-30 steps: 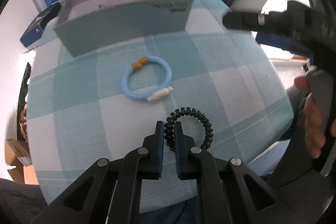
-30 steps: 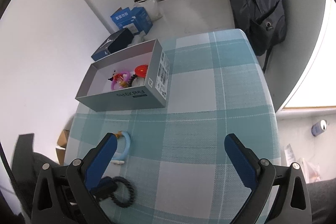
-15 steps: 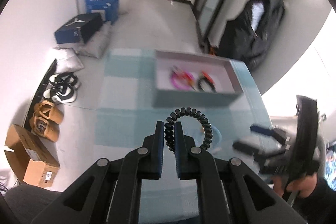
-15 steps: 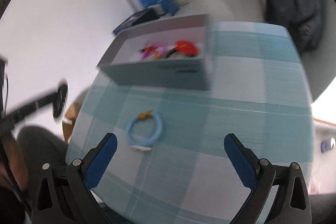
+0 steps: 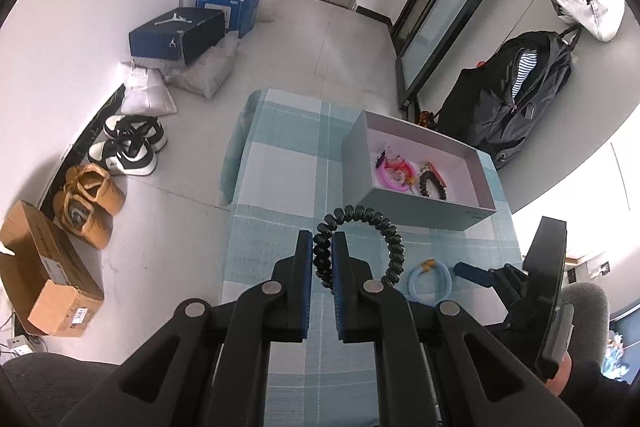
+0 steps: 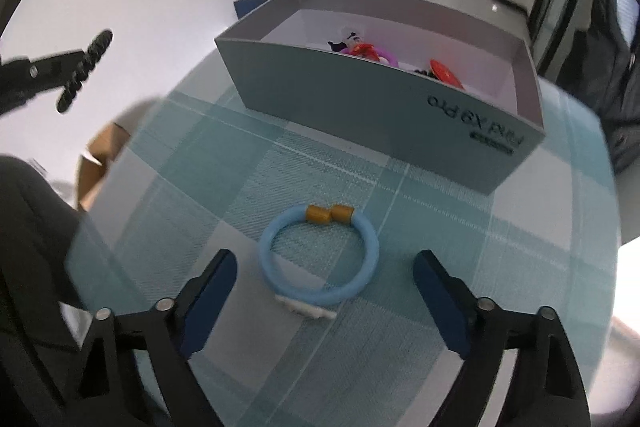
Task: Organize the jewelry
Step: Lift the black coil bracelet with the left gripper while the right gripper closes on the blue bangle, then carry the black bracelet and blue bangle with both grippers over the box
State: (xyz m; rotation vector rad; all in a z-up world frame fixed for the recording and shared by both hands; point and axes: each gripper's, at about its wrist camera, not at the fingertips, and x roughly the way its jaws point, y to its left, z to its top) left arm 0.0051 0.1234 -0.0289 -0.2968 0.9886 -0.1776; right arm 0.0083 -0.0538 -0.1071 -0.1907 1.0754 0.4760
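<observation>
Black coil hair tie (image 5: pixel 360 243) clamped in left hand-held gripper (image 5: pixel 322 259), lifted above checked worktop (image 5: pixel 280 163) | blue bracelet (image 6: pixel 319 261) flat on worktop between spread fingers of right hand-held gripper (image 6: pixel 324 291) | grey box (image 6: pixel 384 115) beyond, trinkets inside

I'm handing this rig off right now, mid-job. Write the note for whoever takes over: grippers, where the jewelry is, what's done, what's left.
Left gripper: shut on the black spiral bracelet, held in the air above the checked tablecloth, short of the grey box.
Right gripper: open, fingers either side of the blue bracelet, not touching it; the bracelet lies flat on the cloth.
Done: pink, red and dark pieces already lie in the box.
Left: drop the black spiral bracelet into the box, then grasp the blue bracelet and box it too.
</observation>
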